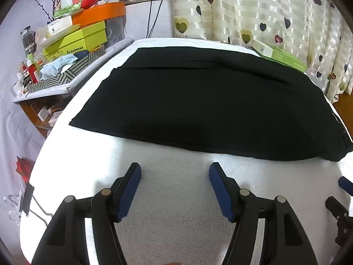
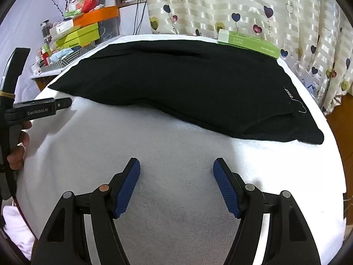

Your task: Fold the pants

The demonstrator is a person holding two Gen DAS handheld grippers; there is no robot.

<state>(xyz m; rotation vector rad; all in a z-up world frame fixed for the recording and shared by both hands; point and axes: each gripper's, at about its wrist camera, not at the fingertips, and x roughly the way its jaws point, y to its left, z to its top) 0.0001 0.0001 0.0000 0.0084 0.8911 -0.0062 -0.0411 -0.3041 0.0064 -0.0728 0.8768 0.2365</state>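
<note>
So the black fabric pants (image 1: pixel 198 101) are lying folded up flat on the white towel-covered table (image 1: pixel 176 198), stretched across its far half with a small white-lettered tag (image 2: pixel 288 93) near the right end. Both the left gripper (image 1: pixel 175 174) and the right gripper (image 2: pixel 176 170) hover over bare towel just short of the pants' near edge, blue-padded fingers (image 1: pixel 130 190) spread wide, gripping nothing. A flat green cardboard box (image 2: pixel 249 44) sits at the far right corner, right by the heart-print curtain (image 1: pixel 253 11).
</note>
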